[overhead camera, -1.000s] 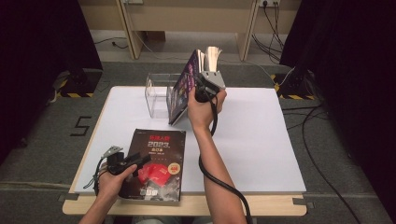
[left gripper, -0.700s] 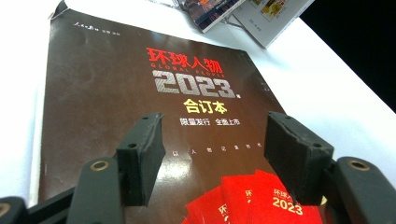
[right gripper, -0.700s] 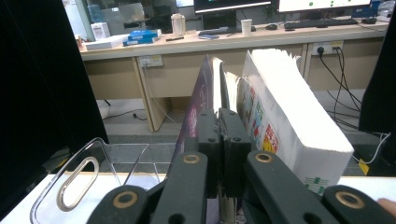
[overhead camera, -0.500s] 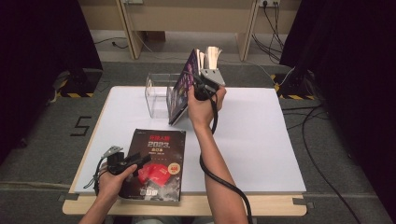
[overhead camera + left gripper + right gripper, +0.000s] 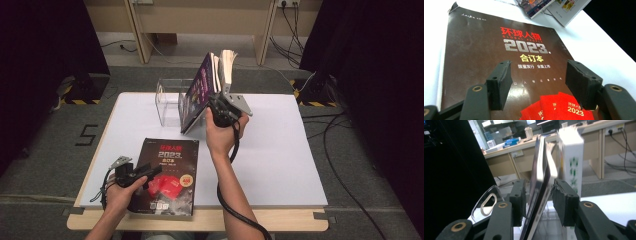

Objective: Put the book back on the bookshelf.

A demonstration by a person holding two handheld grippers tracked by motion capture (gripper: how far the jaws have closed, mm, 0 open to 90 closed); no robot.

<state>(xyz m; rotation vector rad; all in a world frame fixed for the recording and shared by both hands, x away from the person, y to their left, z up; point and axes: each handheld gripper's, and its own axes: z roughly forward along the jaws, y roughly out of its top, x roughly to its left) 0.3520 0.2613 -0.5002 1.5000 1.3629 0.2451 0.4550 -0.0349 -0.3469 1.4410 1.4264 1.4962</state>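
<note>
A dark magazine [image 5: 172, 156] with red "2023" lettering lies flat at the table's near left. My left gripper [image 5: 154, 171] rests over its lower left part, jaws open above the cover [image 5: 499, 42] with nothing between them [image 5: 538, 75]. Two upright books lean at the clear acrylic stand [image 5: 167, 102]: a dark purple-covered one [image 5: 201, 85] and a white one [image 5: 228, 62]. My right gripper [image 5: 216, 104] is at their lower edge. Its jaws have just been opening and now straddle the dark book [image 5: 539, 170], pads apart from it [image 5: 540, 193]. The white book [image 5: 571, 157] stands just behind.
The white table [image 5: 285, 150] stretches broadly to the right of my right arm. A black cable [image 5: 235, 210] trails from the right gripper along the forearm. Beyond the table are wooden desks [image 5: 200, 20] and floor cables.
The right gripper's jaws have spread off the dark book, and the hand has dropped slightly toward the near side. The left gripper and magazine stay put.
</note>
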